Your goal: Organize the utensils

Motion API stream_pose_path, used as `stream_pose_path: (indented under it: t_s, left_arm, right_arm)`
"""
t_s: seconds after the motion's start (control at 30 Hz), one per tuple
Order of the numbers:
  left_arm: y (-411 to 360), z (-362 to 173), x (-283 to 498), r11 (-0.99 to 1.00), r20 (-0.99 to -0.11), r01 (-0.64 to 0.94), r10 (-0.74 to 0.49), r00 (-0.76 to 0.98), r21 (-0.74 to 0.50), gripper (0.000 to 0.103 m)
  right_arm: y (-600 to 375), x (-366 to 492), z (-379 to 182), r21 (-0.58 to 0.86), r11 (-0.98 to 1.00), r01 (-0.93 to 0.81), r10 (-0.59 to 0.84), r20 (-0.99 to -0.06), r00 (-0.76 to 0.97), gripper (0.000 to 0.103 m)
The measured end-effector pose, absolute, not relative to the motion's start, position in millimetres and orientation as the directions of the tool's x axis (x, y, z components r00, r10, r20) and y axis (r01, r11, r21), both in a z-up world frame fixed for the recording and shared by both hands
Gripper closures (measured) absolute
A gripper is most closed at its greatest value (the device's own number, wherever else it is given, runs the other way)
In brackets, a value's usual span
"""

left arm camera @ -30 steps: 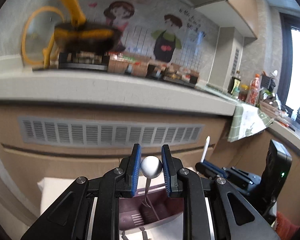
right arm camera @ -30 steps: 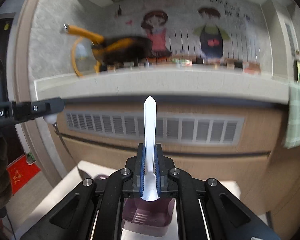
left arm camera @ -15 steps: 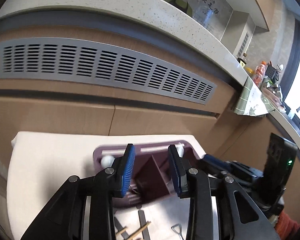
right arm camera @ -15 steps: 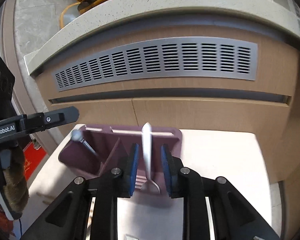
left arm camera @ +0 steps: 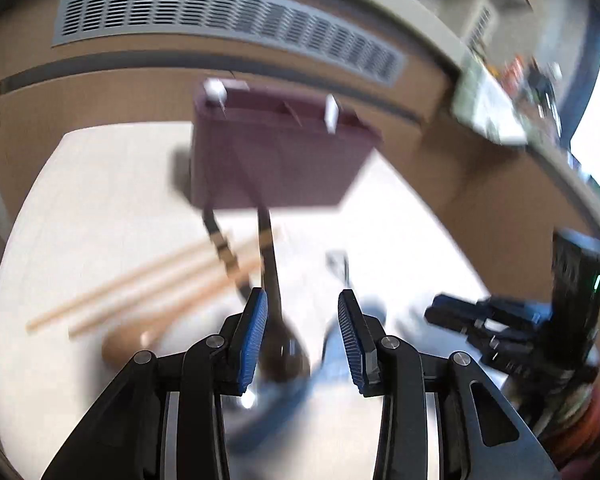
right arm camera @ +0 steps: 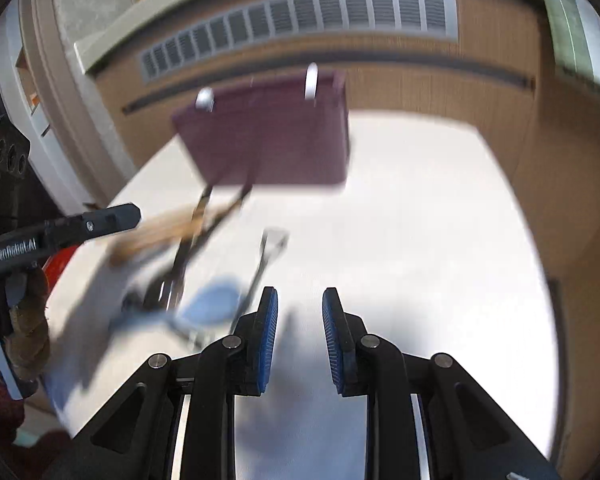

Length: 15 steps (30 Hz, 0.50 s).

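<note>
Utensils: both grippers, left (left arm camera: 302, 334) and right (right arm camera: 300, 340), have pulled back, jaws apart and empty; the maroon holder (right arm camera: 272, 140) on the table (right arm camera: 420, 220) now holds two silver handles (right arm camera: 311, 80), others lying loose before it.

The left claw (left arm camera: 302, 338) hangs with its blue pads apart and nothing between them, over a white table (left arm camera: 100, 208). Beyond it stands a purple utensil holder (left arm camera: 276, 160) with two pale handle ends (blurred) poking above its rim. Wooden chopsticks (left arm camera: 132, 284) and a dark spoon (left arm camera: 274, 304) lie in front of it. The right claw (left arm camera: 476, 320) shows at right.
</note>
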<state>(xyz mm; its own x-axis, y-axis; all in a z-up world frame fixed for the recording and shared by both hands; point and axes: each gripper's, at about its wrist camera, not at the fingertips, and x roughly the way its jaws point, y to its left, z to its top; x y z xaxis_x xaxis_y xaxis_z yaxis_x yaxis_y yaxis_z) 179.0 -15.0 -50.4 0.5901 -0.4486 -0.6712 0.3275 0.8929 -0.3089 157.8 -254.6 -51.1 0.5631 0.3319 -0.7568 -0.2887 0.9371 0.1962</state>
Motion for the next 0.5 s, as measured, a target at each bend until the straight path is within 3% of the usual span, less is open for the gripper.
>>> stream_pose_path:
  t_s: [0.17,0.5]
  left_arm:
    - [-15,-70,148,0.917,-0.715,0.312,-0.391,0.579,-0.249,0.065]
    - [19,-70,138,0.948,-0.716,0.196,-0.319,0.621,-0.253,0.065]
  right_arm:
    - [-239,129,-68,0.230,0.923,-0.307,0.364,-0.777,0.513,0.081]
    - [-173,115,-69,0.072,0.916,-0.394,0.293,-0.791,0.537,0.078]
